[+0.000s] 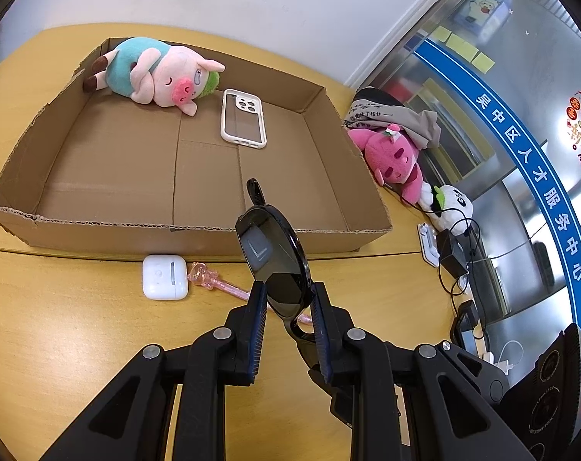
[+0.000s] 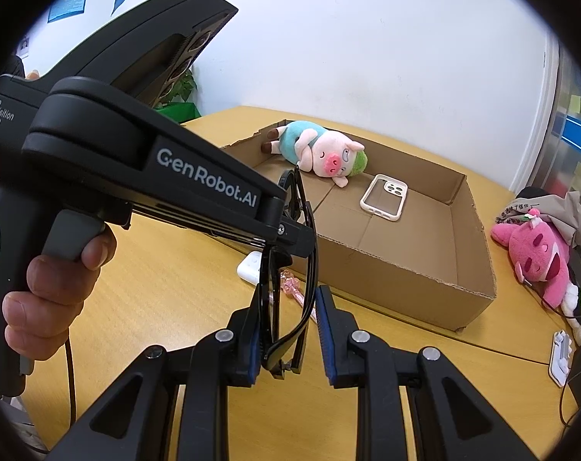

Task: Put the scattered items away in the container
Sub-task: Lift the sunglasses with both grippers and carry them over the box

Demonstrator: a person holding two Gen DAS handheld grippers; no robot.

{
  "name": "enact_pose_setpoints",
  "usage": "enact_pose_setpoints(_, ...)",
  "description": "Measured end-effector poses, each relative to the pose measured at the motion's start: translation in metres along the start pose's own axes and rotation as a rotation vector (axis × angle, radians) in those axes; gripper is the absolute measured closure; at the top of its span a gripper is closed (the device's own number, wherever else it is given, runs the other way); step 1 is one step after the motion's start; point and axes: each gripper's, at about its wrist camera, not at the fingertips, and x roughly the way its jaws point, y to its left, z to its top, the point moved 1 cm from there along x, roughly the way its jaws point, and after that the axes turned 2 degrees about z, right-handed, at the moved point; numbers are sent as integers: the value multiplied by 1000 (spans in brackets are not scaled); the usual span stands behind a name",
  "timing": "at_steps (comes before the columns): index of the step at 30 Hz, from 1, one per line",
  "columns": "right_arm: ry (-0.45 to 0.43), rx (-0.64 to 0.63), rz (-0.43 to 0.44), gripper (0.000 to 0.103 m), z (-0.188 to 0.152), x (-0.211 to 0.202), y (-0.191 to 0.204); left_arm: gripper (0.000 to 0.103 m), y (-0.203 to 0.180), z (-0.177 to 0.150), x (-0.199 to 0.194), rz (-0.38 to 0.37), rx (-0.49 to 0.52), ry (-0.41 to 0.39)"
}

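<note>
A shallow cardboard box (image 1: pixel 198 230) (image 2: pixel 478 265) sits on the wooden table. Inside it lie a plush pig (image 1: pixel 156 73) (image 2: pixel 321 150) and a clear phone case (image 1: pixel 244 119) (image 2: pixel 384 196). My left gripper (image 1: pixel 288 307) is shut on black sunglasses (image 1: pixel 275 253) and holds them above the table, just before the box's near wall. My right gripper (image 2: pixel 290 307) is open around the same sunglasses (image 2: pixel 307 253); its left pad is against the frame, the right pad apart. A white earbud case (image 1: pixel 164 277) (image 2: pixel 250 267) and a pink wand (image 1: pixel 217 284) (image 2: pixel 292 286) lie on the table by the box.
A pink plush (image 1: pixel 394 161) (image 2: pixel 536 253), a grey cloth (image 1: pixel 402 115), a white panda plush (image 1: pixel 454 203), a charger and cables (image 1: pixel 452 257) crowd the table's right edge by a glass wall. The left gripper's body (image 2: pixel 136 176) and the hand fill the right wrist view's left side.
</note>
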Motion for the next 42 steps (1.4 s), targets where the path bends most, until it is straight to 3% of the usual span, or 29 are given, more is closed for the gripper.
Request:
enact_pose_setpoints(28, -1, 15, 9, 80, 2, -1, 15, 79, 5, 0, -3, 10, -8, -8)
enact_pose_setpoints(42, 8, -17, 38, 80, 13, 15, 25, 79, 28, 12, -6, 39, -39, -28)
